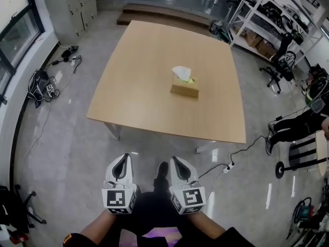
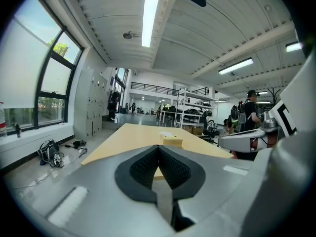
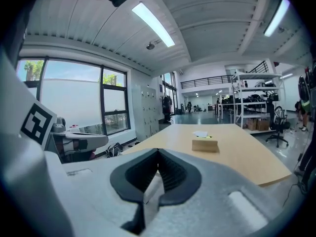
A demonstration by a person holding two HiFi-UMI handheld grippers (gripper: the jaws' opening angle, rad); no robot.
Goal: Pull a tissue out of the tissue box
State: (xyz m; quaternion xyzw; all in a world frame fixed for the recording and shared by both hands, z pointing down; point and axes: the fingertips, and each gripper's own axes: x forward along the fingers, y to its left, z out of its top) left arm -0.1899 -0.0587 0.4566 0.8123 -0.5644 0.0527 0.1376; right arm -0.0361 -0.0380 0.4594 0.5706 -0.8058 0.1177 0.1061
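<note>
A tan tissue box (image 1: pixel 184 89) stands near the middle of the light wooden table (image 1: pixel 149 102), with a white tissue (image 1: pixel 181 72) sticking up from its top. The box also shows far ahead in the left gripper view (image 2: pixel 172 141) and in the right gripper view (image 3: pixel 205 144). Both grippers hang side by side over the floor, short of the table's near edge. My left gripper (image 1: pixel 123 159) is shut with nothing in it. My right gripper (image 1: pixel 176 160) is shut and empty too.
Cables and bags (image 1: pixel 42 85) lie on the floor at the left by the windows. A power strip and cord (image 1: pixel 229 167) trail near the table's right leg. Shelving (image 1: pixel 267 19), an office chair (image 1: pixel 280 68) and a seated person (image 1: pixel 303 125) are at the right.
</note>
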